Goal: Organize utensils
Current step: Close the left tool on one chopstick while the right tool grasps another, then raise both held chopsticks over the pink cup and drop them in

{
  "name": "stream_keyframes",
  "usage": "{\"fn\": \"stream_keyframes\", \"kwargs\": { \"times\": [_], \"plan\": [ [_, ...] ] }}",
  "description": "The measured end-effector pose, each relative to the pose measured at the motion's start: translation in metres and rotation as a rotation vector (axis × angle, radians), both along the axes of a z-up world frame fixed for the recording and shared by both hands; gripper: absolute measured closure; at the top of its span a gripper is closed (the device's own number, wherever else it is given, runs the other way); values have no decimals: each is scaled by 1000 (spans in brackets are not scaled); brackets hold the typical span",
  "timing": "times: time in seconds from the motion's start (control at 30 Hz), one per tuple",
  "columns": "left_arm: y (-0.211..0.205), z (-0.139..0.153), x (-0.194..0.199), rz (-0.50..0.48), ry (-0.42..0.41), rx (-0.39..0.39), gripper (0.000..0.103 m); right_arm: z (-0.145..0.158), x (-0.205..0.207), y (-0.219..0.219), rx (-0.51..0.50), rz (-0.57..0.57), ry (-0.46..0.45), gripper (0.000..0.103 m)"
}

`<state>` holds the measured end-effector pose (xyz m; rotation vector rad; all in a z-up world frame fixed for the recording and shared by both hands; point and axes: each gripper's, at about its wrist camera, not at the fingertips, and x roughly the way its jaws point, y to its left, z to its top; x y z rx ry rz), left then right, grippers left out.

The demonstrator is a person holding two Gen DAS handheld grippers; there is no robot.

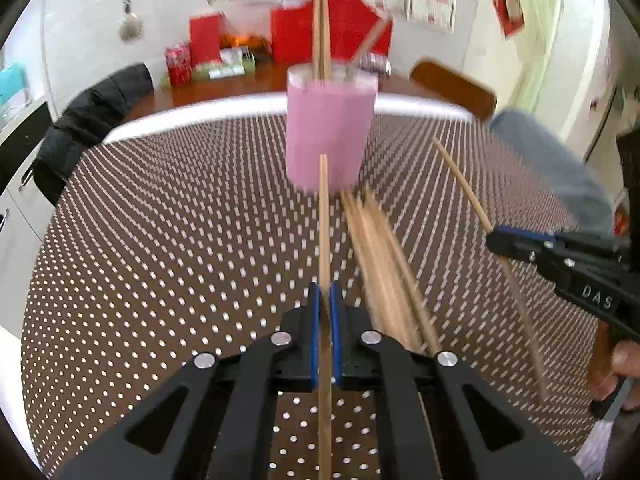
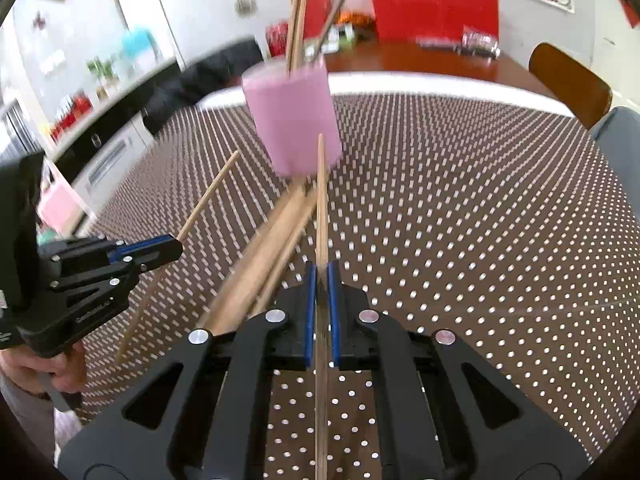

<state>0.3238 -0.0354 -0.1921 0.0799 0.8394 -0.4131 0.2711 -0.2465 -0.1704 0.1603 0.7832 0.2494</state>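
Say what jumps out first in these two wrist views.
The pink cup stands mid-table on the brown dotted tablecloth, with a few chopsticks already upright in it. Each gripper is shut on a single chopstick: the left gripper on one, the right gripper on another. A loose bundle of chopsticks lies on the cloth between them, just in front of the cup.

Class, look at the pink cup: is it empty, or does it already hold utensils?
Not empty. The pink cup stands upright, and two wooden chopsticks plus a thin grey utensil stick up out of its top.
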Motion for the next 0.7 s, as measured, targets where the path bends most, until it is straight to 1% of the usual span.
{"fn": "stream_keyframes", "kwargs": {
  "times": [0.07, 0.17, 0.33, 0.53, 0.7],
  "plan": [
    [4, 13, -7, 16, -38, -37, 98, 12, -1, -4, 28, 1, -54, 97],
    [6, 40, -16, 27, -125, -101, 98, 31, -9, -4, 49, 0, -136, 97],
    [5, 73, -29, 23, -244, -179, 98, 52, -16, 5, 64, 20, -226, 97],
    [9, 104, -24, 15, -373, -268, 98, 78, -19, 15, 77, 45, -302, 97],
    [3, 128, -14, 7, -468, -315, 98, 107, 0, 18, 74, 63, -370, 97]
  ]
}}
